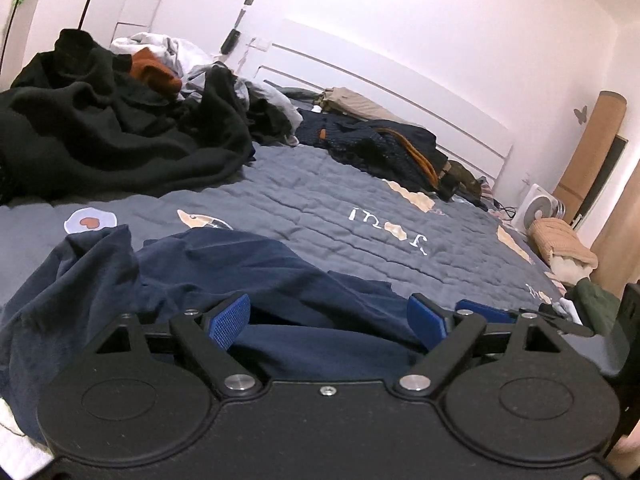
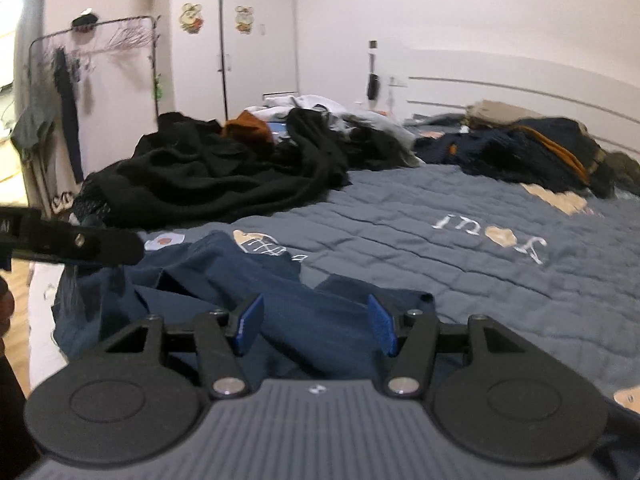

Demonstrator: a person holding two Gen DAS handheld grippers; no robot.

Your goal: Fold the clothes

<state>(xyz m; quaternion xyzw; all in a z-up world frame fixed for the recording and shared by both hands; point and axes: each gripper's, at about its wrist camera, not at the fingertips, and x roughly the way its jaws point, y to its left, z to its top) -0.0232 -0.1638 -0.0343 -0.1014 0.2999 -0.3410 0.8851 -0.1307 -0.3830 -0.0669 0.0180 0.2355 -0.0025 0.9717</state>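
A crumpled navy garment [image 1: 224, 276] lies on the near part of the grey-blue quilted bedspread [image 1: 320, 204]. My left gripper [image 1: 328, 322] hovers low over it, open, with cloth showing between the blue pads but not pinched. In the right wrist view the same navy garment [image 2: 256, 280] spreads in front of my right gripper [image 2: 316, 324], which is also open above the folds. The left gripper's black finger [image 2: 80, 242] juts in from the left edge of that view. Part of the right gripper [image 1: 500, 314] shows at the right of the left wrist view.
A heap of black clothes [image 1: 112, 132] with an orange piece [image 1: 154, 70] fills the far left of the bed. A dark navy pile with an orange strap [image 1: 392, 148] lies by the white headboard [image 1: 400, 92]. A fan [image 1: 538, 210] stands beyond the bed's right edge, a clothes rack [image 2: 92, 80] beyond its left.
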